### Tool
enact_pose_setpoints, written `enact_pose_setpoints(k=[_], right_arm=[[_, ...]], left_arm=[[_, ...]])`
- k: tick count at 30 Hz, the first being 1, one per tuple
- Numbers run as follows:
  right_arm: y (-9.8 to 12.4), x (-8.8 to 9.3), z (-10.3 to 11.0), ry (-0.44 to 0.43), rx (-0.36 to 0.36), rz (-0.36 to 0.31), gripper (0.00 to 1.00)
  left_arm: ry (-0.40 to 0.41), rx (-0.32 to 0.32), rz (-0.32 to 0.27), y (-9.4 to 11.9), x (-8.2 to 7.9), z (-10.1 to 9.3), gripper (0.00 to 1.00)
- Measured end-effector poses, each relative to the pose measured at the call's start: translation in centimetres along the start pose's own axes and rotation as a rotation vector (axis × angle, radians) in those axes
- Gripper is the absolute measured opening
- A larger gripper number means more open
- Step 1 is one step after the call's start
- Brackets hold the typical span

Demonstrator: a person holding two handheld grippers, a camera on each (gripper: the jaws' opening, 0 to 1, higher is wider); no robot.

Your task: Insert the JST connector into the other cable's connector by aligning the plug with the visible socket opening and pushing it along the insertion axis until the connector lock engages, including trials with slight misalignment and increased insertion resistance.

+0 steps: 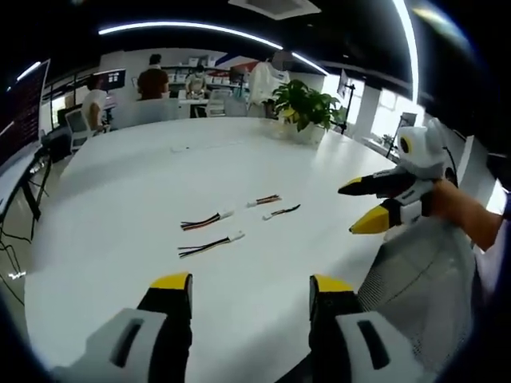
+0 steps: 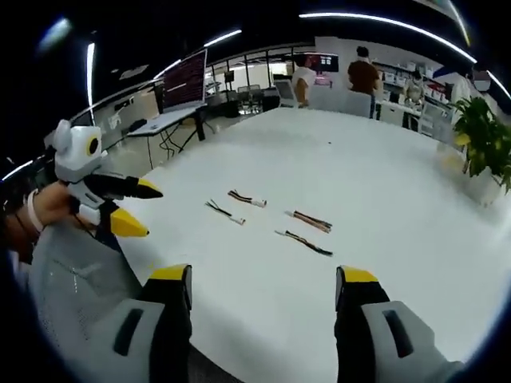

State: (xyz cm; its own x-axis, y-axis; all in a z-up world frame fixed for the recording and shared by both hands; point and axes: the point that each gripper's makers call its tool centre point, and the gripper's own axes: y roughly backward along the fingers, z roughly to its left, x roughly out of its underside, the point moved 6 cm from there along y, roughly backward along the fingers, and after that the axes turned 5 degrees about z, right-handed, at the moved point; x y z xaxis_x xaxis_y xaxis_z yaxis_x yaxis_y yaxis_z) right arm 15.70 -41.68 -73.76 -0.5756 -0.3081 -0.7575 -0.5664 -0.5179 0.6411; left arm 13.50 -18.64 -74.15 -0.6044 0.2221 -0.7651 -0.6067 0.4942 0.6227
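Observation:
Several short JST cables lie loose on the white table (image 1: 144, 199). In the left gripper view, two with white connectors lie nearest, one (image 1: 209, 245) in front of the other (image 1: 204, 220), and two smaller ones (image 1: 264, 199) (image 1: 282, 211) lie farther right. In the right gripper view the cables (image 2: 222, 211) (image 2: 247, 198) (image 2: 310, 221) (image 2: 304, 242) lie ahead of the jaws. My left gripper (image 1: 251, 282) is open above the table's near edge, empty. My right gripper (image 2: 263, 275) is open too, empty. Each gripper appears in the other's view, the right gripper (image 1: 359, 206) at right and the left gripper (image 2: 140, 209) at left, both open.
A potted plant (image 1: 305, 105) stands at the far end of the table. People sit at desks beyond it, near monitors (image 2: 185, 80). A person's hand (image 1: 463, 209) and grey sleeve (image 1: 423, 279) hold the right gripper.

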Motion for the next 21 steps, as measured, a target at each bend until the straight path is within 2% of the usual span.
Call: enact_pose_setpoints(k=[3, 10, 11, 13, 17, 21], right_arm=[[0.3, -0.6, -0.1, 0.006, 0.006, -0.051, 0.71], [1.1, -1.1, -0.4, 0.018, 0.034, -0.084, 0.64], [1.4, -1.7, -0.7, 0.062, 0.06, -0.12, 0.62], [1.6, -2.1, -0.7, 0.084, 0.068, -0.131, 0.63], [2.5, -3.9, -1.3, 0.132, 0.103, -0.22, 0.58], [3.2, -5.1, -2.0, 0.151, 0.118, -0.248, 0.58]], left_arm=[[-0.003, 0.013, -0.001, 0.0, -0.1, -0.2, 0.58], [0.011, 0.028, -0.021, 0.2, -0.7, -0.3, 0.58], [0.012, 0.03, -0.025, 0.3, -0.9, -0.3, 0.58], [0.006, 0.033, -0.034, 0.4, -1.3, -0.2, 0.58], [-0.03, 0.024, -0.052, 0.5, -2.3, 0.4, 0.58], [-0.051, 0.02, -0.061, 0.3, -3.1, 1.1, 0.58]])
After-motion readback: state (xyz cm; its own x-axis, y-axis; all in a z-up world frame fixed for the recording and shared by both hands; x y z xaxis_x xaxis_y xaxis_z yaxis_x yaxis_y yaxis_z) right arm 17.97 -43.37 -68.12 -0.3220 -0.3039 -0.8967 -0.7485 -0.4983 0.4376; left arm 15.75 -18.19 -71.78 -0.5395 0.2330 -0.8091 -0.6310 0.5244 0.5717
